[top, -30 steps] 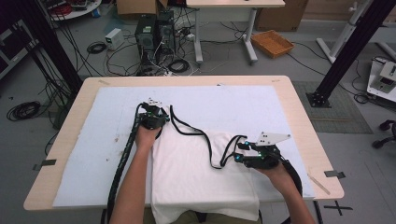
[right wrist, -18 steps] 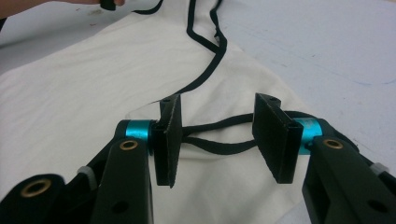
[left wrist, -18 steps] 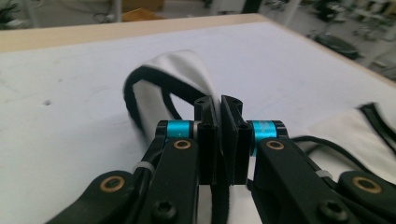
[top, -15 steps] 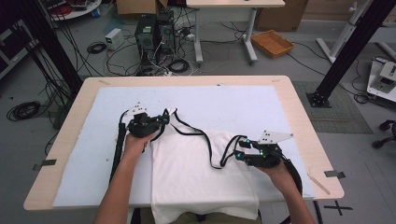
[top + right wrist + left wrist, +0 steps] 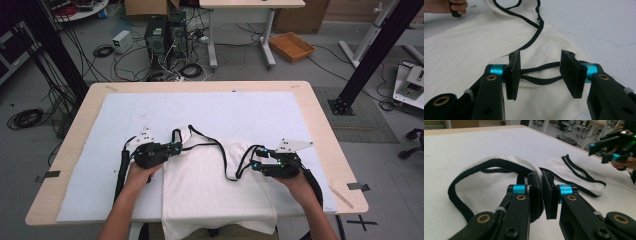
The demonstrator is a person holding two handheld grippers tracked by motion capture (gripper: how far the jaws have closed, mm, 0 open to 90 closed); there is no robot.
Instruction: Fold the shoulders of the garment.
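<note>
A white tank top (image 5: 215,195) with black trim lies on the table's near half, its hem hanging over the front edge. My left gripper (image 5: 175,146) is at the top's left shoulder strap (image 5: 176,134). Its jaws have just been opening, but in the left gripper view (image 5: 541,177) the pads stand only a thin slit apart, with the strap's edge (image 5: 499,163) still pinched at their tips. My right gripper (image 5: 253,165) rests at the top's right side. It is open (image 5: 540,71), and two black strap strands (image 5: 541,75) run across between its pads untouched.
A white cover (image 5: 120,115) lies over the wooden table (image 5: 320,125). A long black trim loop (image 5: 220,150) snakes across the top's middle. Beyond the far edge the floor holds computer towers (image 5: 165,35), loose cables and a wicker basket (image 5: 291,46).
My left gripper has moved left and toward the near edge, pulling the shoulder strap along with it. The right gripper has stayed where it was.
</note>
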